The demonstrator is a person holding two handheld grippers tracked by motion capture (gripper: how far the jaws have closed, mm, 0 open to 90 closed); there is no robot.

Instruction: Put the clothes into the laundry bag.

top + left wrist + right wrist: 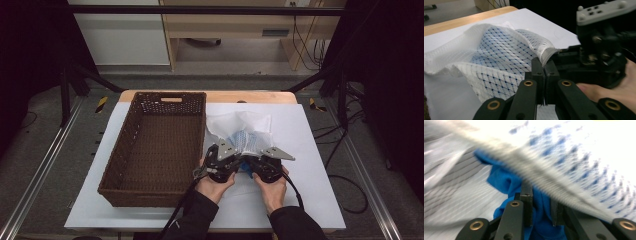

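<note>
Beside the basket [155,150], the left gripper [544,75] pinches the mesh bag's [499,55] edge, the right gripper [541,212] clamps the blue cloth [506,182] inside it

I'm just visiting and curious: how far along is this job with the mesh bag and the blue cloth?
Midway, apparently. The left gripper pinches the white mesh bag's rim, and the right gripper has closed on the blue cloth at its mouth. The wicker basket holds nothing yet.
</note>
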